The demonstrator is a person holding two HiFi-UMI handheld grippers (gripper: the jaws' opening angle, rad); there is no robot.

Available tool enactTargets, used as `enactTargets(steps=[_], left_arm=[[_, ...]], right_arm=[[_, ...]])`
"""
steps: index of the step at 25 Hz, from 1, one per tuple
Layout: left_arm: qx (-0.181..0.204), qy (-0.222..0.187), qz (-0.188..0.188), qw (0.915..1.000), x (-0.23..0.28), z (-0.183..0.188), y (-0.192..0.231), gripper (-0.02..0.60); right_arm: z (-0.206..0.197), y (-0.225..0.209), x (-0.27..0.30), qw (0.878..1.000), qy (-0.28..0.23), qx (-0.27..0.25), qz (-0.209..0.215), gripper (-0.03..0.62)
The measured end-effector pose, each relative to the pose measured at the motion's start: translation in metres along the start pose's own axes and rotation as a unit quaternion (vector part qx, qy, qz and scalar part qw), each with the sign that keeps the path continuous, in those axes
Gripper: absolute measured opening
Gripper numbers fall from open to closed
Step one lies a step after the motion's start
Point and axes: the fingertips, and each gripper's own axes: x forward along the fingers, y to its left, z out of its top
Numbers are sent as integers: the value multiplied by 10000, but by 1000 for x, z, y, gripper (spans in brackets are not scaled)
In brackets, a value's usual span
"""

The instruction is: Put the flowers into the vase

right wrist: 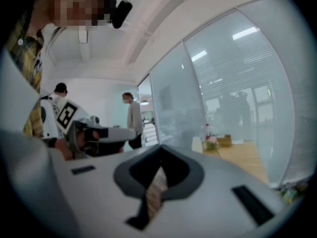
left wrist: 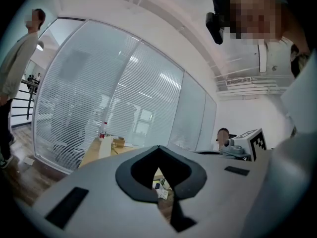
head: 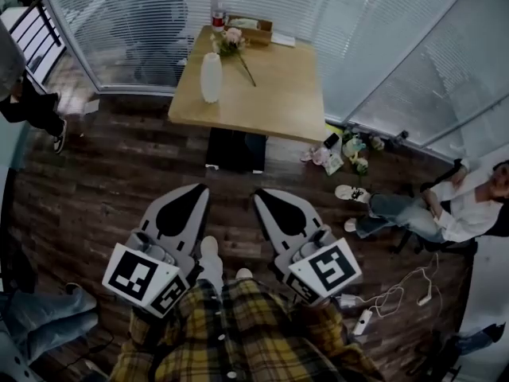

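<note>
A white vase (head: 211,76) stands upright on a wooden table (head: 278,86) far ahead. Pink flowers (head: 232,41) lie on the table just behind it, their stem pointing toward the table's middle. Both grippers are held low over the wooden floor, well short of the table. The left gripper (head: 200,188) and the right gripper (head: 258,193) are each shut with nothing between the jaws. The left gripper view shows the vase (left wrist: 106,147) small in the distance past the left gripper (left wrist: 158,147). In the right gripper view the flowers (right wrist: 211,143) sit beyond the right gripper (right wrist: 161,147).
A red-capped bottle (head: 219,10) and a cardboard box (head: 254,29) stand at the table's far edge. Glass walls with blinds close in behind the table. A person (head: 461,201) sits at the right near scattered items (head: 346,153) and cables (head: 390,293). Another person's legs (head: 32,110) are at the left.
</note>
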Motion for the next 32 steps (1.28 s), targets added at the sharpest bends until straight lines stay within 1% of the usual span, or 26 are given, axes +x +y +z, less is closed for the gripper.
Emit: enactTargets(steps=[4,7,13,17,22,27,32], left_arm=[[36,33,-105,9999,16,14,39,11],[53,84,-193,9998,20,17,64,10],[32,212,-361,9991,24,24,96,11],[-31,279,-342,9990,38,26,115,11],[-26,340,-230,9992,64,24,135,11],[-13,255,-80,9996,97,30,152,11],[-2,69,45,10000,148,51,168,10]], right_arm=[[8,-12,40,9999,-30,51,-159,14],[11,-17,64,9996,-16,69,-285,14],[15,-21,94,9988,73,60,-479,14],[13,-29,116,9987,192,137,-451,14],[11,-51,141,9989,258,207,-345,14],[16,-84,162,9993,221,215,-230,14],[38,-130,187,9997,190,96,-98,14]])
